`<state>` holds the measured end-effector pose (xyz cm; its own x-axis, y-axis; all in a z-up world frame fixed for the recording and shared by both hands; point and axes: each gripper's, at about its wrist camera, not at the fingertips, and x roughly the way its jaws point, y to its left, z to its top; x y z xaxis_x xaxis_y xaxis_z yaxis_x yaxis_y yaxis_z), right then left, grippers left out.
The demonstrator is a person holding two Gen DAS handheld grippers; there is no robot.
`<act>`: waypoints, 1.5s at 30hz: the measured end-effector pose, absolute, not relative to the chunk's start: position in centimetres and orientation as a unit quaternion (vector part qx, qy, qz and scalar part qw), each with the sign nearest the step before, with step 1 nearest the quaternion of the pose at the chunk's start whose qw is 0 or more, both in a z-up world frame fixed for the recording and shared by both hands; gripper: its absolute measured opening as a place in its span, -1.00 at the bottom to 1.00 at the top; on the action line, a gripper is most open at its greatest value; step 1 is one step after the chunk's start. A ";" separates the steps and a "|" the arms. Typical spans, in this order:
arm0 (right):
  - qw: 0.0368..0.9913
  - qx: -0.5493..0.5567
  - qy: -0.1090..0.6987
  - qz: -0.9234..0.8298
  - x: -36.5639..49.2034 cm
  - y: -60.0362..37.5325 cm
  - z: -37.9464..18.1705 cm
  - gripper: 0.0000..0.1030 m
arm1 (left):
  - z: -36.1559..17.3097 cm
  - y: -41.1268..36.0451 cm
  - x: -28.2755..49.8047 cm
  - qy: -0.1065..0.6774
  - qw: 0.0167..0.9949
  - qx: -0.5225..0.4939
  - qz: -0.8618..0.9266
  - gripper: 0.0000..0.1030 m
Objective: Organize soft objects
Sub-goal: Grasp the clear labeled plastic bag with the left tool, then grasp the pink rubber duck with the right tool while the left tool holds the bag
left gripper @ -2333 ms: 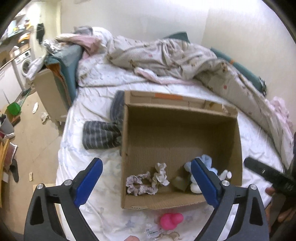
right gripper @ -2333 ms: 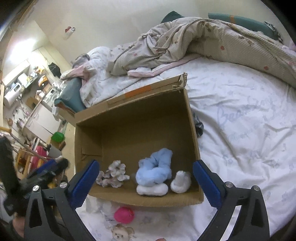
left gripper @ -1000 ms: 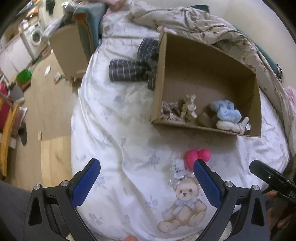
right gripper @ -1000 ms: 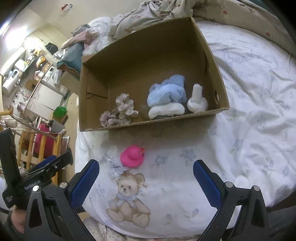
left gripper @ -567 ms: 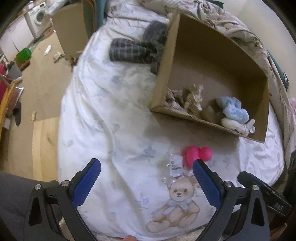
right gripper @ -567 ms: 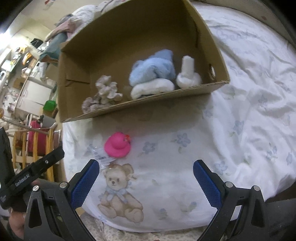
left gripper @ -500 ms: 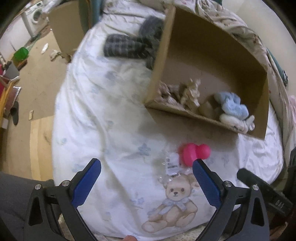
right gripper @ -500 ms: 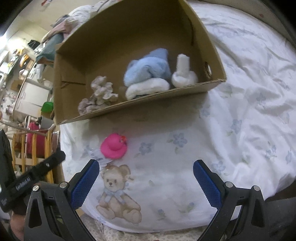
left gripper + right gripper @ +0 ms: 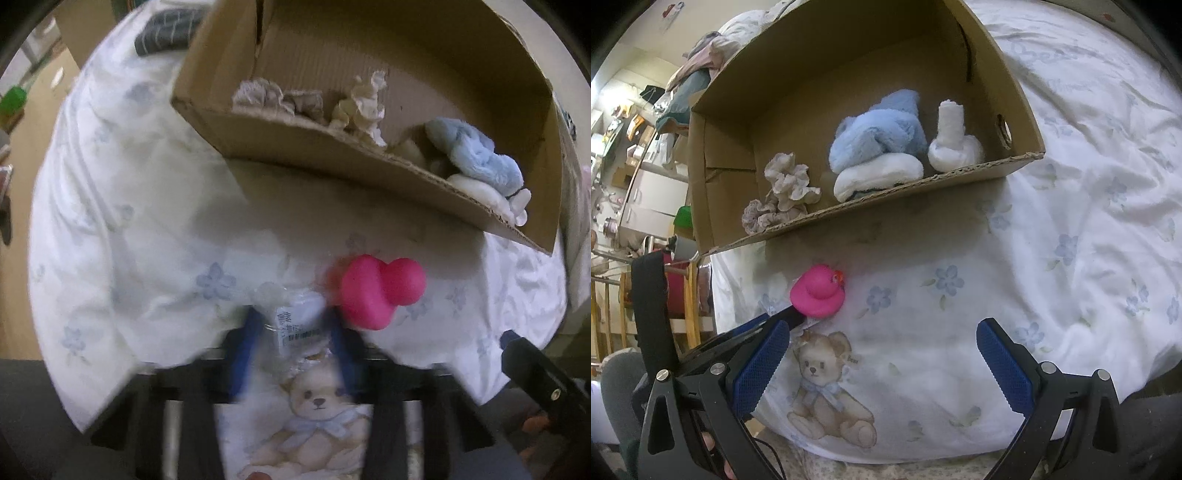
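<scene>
Left wrist view shows my left tool [image 9: 291, 332] has just been closing around the clear tagged packet [image 9: 295, 321] near the bed's [image 9: 129, 221] front edge beside the pink duck [image 9: 376, 291], apparently ready for boxing, my right tool [image 9: 879, 362] spread.

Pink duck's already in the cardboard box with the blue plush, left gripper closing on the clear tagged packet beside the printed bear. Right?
Not quite. The pink duck lies on the bed sheet, in front of the cardboard box, not inside; the right wrist view shows it. The rest holds: blue plush is boxed, and the left gripper has just been closing with the clear tagged packet between its fingers.
</scene>
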<state>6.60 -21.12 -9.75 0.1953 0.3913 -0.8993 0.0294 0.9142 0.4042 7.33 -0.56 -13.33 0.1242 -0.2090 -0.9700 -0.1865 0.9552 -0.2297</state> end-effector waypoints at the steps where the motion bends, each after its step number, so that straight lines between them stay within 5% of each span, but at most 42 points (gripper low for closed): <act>1: 0.754 0.169 0.624 0.120 6.6 -21.2 -9.8 1.00 | -13.4 -0.5 7.4 0.665 0.730 -0.157 -0.011 -0.58; 19: 0.737 0.197 0.629 0.147 6.8 -20.0 -10.7 1.00 | -4.9 2.9 4.1 0.591 0.800 -0.098 0.005 -0.58; 25: 0.741 0.166 0.626 0.178 8.4 -16.3 -10.8 1.00 | -5.4 4.6 4.1 0.596 0.793 -0.127 0.015 -0.58; 28: 0.737 0.137 0.634 0.190 9.0 -14.3 -11.6 0.76 | -5.8 4.6 4.2 0.598 0.791 -0.130 0.017 -0.58; 37: 0.731 0.093 0.652 0.180 9.7 -11.9 -13.6 0.73 | -6.9 4.1 4.9 0.612 0.781 -0.121 0.028 -0.58; 41: 0.727 0.077 0.656 0.184 9.7 -10.9 -14.2 0.50 | -7.1 3.6 5.3 0.612 0.783 -0.109 0.029 -0.58; 44: 0.730 0.062 0.655 0.187 9.6 -10.3 -14.2 0.01 | -7.4 3.5 5.5 0.614 0.781 -0.107 0.031 -0.58; 45: 0.731 0.059 0.654 0.187 9.5 -10.2 -14.2 0.01 | -7.4 3.5 5.5 0.615 0.781 -0.106 0.032 -0.58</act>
